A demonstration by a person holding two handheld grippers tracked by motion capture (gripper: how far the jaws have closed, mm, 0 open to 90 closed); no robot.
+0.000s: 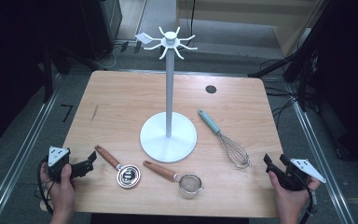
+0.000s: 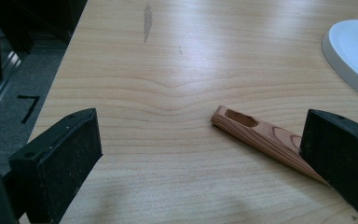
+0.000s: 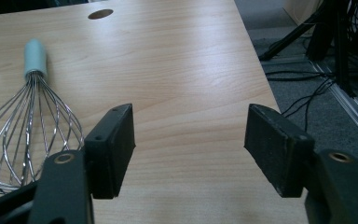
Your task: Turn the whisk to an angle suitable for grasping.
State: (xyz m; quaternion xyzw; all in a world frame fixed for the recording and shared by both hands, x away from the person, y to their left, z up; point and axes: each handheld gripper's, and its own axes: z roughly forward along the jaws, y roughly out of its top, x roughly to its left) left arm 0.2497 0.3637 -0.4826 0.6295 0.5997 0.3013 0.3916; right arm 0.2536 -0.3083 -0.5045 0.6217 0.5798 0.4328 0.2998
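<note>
Lying on the wooden table (image 1: 121, 98), the wooden-handled measuring scoop (image 1: 119, 168) is found just beside the left gripper (image 1: 91, 160), whose jaws are spread wide with nothing clasped. The right gripper (image 1: 266, 161) is likewise held released, near the whisk (image 1: 226, 141).

Wooden table (image 1: 121, 100), white hook stand (image 1: 168, 135) (centre), whisk (image 1: 226, 140), strainer (image 1: 179, 177), measuring spoon (image 1: 119, 168).

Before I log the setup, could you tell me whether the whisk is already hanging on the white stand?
No, the whisk lies flat on the table, right of the white stand.
</note>
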